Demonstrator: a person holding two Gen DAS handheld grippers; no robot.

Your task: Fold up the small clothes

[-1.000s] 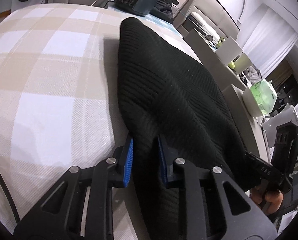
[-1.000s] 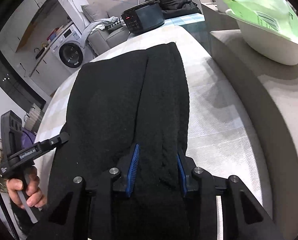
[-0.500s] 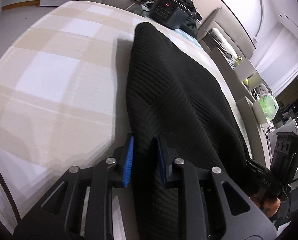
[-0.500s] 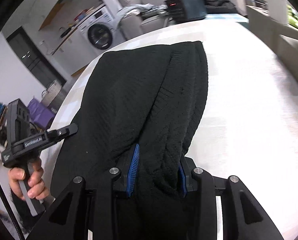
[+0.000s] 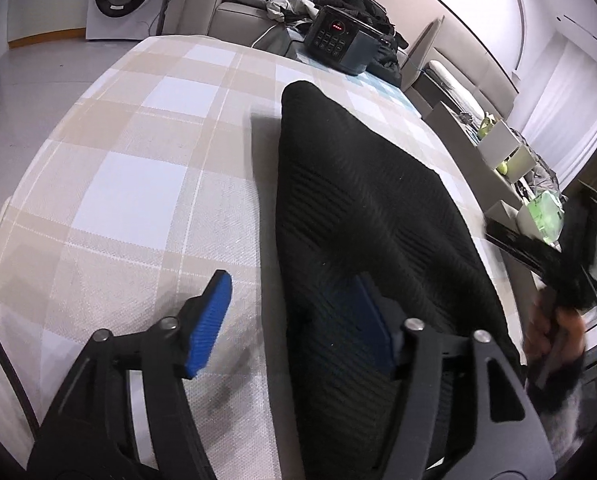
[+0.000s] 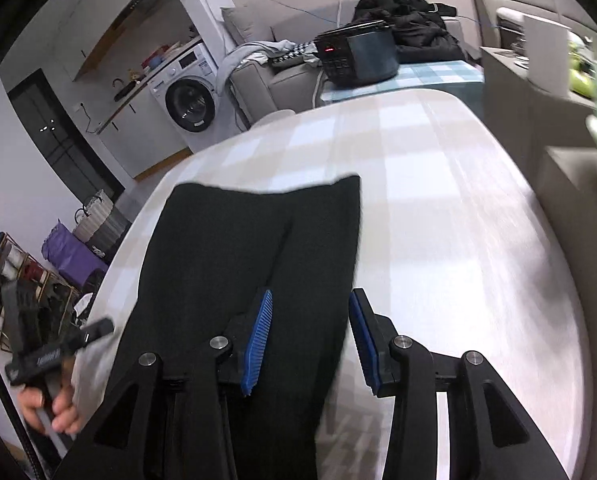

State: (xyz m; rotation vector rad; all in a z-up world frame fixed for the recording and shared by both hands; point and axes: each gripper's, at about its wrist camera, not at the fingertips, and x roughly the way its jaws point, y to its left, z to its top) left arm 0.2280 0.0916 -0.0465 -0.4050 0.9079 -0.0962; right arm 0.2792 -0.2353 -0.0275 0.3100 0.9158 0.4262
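A checked cloth [image 5: 146, 168] covers the tabletop; past its far edge stand a black cooker [image 5: 340, 38], a sofa and a washer [image 6: 190, 98]. The black knit [image 5: 362, 216] lies flat lengthwise near the right edge (ribbed, folded narrow). Left gripper [image 5: 294, 320] has just spread wide with the knit's edge loose between its jaws; right gripper [image 6: 310, 338] has just eased open, pads off the fabric.

Black knit garment [image 6: 250, 248], lying flat and lengthwise on a beige-and-white checked table [image 6: 438, 208]. Right gripper [image 6: 310, 336]: blue pads parted, jaws just opening, the garment's right edge between them, pads not pressing. Left gripper [image 6: 58, 352], hand-held, at garment's left edge.
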